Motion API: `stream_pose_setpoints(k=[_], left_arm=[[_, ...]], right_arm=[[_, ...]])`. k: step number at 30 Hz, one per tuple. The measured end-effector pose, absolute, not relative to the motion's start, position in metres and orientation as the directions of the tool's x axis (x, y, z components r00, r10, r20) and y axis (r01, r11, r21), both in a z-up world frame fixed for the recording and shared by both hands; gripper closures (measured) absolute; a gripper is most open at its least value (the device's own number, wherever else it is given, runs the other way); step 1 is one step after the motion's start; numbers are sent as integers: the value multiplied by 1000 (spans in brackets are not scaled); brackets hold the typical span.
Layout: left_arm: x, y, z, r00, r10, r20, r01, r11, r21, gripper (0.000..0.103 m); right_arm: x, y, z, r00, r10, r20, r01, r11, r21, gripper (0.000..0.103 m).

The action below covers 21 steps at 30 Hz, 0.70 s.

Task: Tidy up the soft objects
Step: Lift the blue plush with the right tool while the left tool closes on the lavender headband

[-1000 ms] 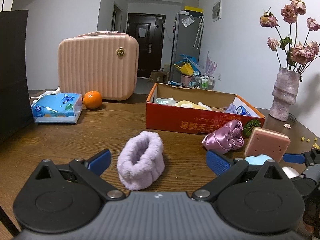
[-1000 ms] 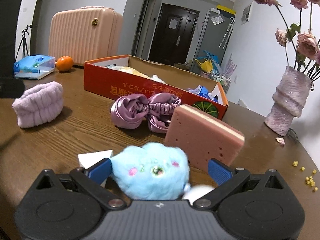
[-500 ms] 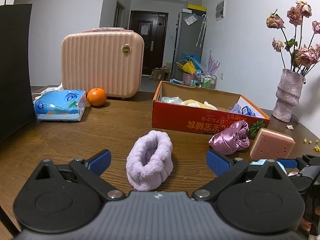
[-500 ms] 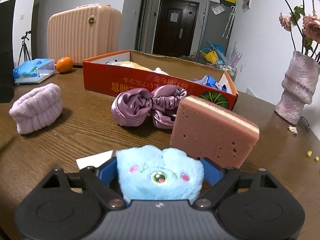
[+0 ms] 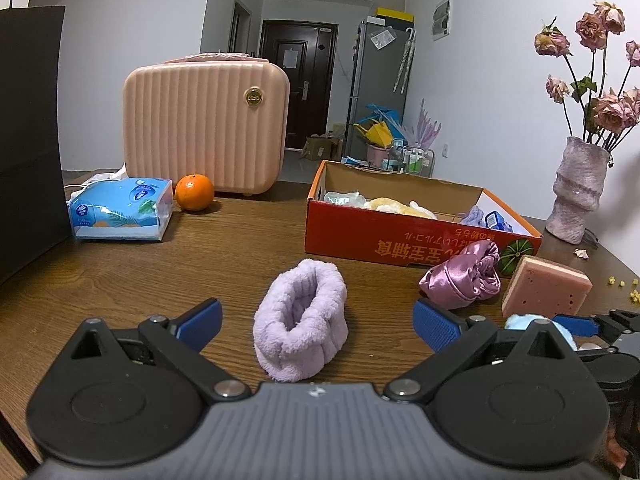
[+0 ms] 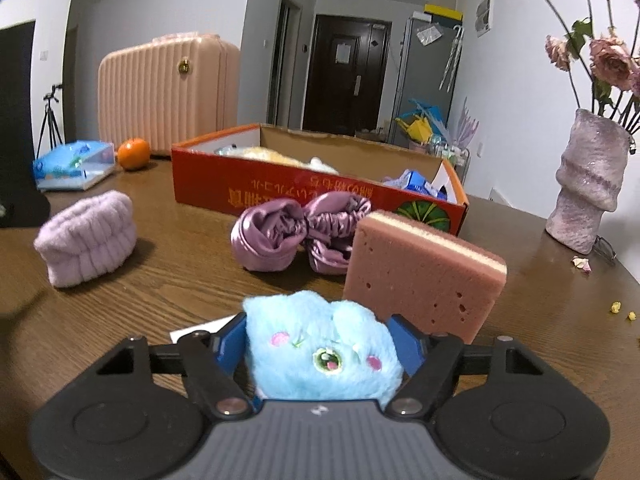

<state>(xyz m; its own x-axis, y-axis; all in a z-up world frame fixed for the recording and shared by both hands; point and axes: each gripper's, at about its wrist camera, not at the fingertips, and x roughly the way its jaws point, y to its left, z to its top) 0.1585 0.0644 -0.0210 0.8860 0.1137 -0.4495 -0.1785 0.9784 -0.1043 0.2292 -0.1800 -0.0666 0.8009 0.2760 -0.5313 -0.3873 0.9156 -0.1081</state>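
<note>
At the bottom centre of the right wrist view, the right gripper (image 6: 318,346) is closing, its blue fingers (image 6: 404,344) pressing both sides of the blue plush toy (image 6: 320,354) on the counter (image 6: 160,280). In the left wrist view, the left gripper (image 5: 316,322) has its fingers wide apart around the lilac headband (image 5: 300,320) at lower centre, not touching it.

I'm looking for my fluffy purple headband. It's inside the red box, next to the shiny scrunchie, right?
Not quite. The left wrist view shows the fluffy purple headband on the wooden table, outside the red box, left of the shiny scrunchie.
</note>
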Motion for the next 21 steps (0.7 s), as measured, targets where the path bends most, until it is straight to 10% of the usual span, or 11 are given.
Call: stream_pose_setpoints(k=[21], left_arm=[[167,68,-30,866,141,-480,-200,977,-73,0]], right_arm=[[205,-201,-47,873,265,-410,-309,950,-44,29]])
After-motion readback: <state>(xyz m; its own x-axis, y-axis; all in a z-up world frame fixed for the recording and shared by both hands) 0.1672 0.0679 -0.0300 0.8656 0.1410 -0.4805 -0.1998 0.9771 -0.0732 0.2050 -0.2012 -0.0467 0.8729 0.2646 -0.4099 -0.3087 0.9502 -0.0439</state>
